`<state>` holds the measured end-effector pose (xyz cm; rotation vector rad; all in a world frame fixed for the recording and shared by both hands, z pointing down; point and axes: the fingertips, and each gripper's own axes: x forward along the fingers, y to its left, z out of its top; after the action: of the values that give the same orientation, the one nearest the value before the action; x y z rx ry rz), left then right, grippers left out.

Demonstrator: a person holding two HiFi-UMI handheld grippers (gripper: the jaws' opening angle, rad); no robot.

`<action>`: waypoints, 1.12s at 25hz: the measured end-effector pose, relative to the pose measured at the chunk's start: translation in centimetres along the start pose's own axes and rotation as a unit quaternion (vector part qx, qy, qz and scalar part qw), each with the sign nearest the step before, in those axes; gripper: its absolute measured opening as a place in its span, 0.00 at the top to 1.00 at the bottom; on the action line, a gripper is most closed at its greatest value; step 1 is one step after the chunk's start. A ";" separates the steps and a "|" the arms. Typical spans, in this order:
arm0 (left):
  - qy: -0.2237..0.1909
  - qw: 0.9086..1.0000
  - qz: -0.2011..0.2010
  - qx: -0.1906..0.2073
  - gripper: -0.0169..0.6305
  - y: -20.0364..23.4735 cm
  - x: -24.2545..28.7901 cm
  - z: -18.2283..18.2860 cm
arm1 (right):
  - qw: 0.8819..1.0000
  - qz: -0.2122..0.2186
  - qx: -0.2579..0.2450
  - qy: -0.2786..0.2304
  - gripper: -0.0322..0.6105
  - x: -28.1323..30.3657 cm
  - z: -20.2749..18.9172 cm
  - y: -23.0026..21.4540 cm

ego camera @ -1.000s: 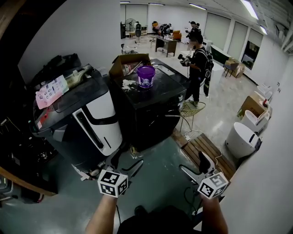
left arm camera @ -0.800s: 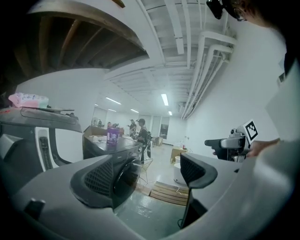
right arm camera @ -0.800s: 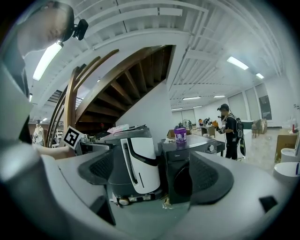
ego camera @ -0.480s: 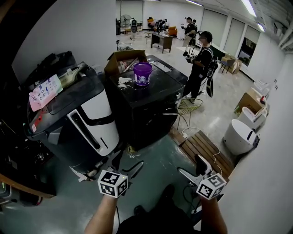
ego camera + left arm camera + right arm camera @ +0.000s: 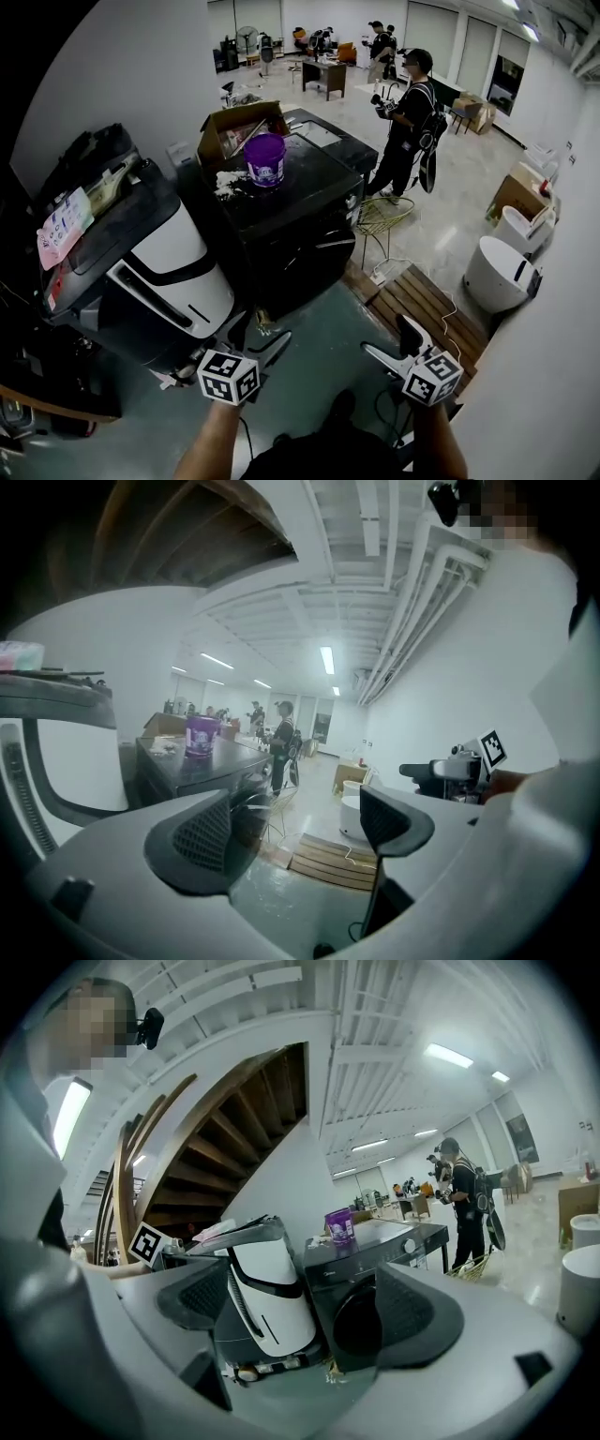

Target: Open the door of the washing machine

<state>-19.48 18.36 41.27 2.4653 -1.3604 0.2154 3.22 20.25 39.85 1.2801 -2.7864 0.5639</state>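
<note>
**Door looks shut, both grippers empty and short of the machine**

- Door (image 5: 359, 1324): round, dark, on the front of the black washing machine (image 5: 314, 183). It sits flush as far as I can tell, but dark on dark in the right gripper view, so not certain.
- On top of the washing machine: purple bucket (image 5: 265, 159) upright near the back edge, with white scraps just beside it. A cardboard box (image 5: 234, 127) with open flaps sits at the back corner, behind the bucket.
- Left of the washing machine, right up against it: white-and-black appliance (image 5: 159, 267), tilted, with a pink leaflet (image 5: 61, 230) on its dark lid.
- Right of the washing machine: wire chair (image 5: 384, 216) near the front corner, wooden pallet (image 5: 422, 309) on the floor past it, and a white round unit (image 5: 497, 272) farther out.
- Beyond the washing machine: a person (image 5: 408, 117) in dark clothes standing on the open floor, with more people and desks far back.
- Left gripper (image 5: 258, 336): low in front of the washing machine, well apart from it. Jaws spread wide with nothing between them, and it points past the front corner.
- Right gripper (image 5: 392, 342): level with the left one, also well apart from the washing machine. Jaws wide apart and holding nothing, with the door framed in the gap at a distance.
</note>
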 end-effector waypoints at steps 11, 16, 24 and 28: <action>0.038 0.999 -0.017 0.006 0.28 -5.2 14.3 2.7 | 0.999 0.018 0.034 -0.005 0.18 0.5 3.4 -13.1; 0.053 0.998 -0.037 0.011 0.29 -7.5 18.8 2.9 | 0.999 0.019 0.030 -0.010 0.20 0.2 5.3 -16.2; 0.052 0.998 -0.041 0.011 0.30 -5.8 25.1 3.5 | 0.999 0.007 0.051 -0.001 0.23 2.0 5.0 -20.7; 0.050 0.998 -0.042 -0.003 0.31 -3.8 28.7 3.7 | 0.999 0.010 0.047 0.009 0.23 4.9 5.9 -22.9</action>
<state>-0.92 -3.91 45.05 2.4643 -1.2120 0.3103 17.62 1.06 42.36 1.2565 -2.7925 0.7106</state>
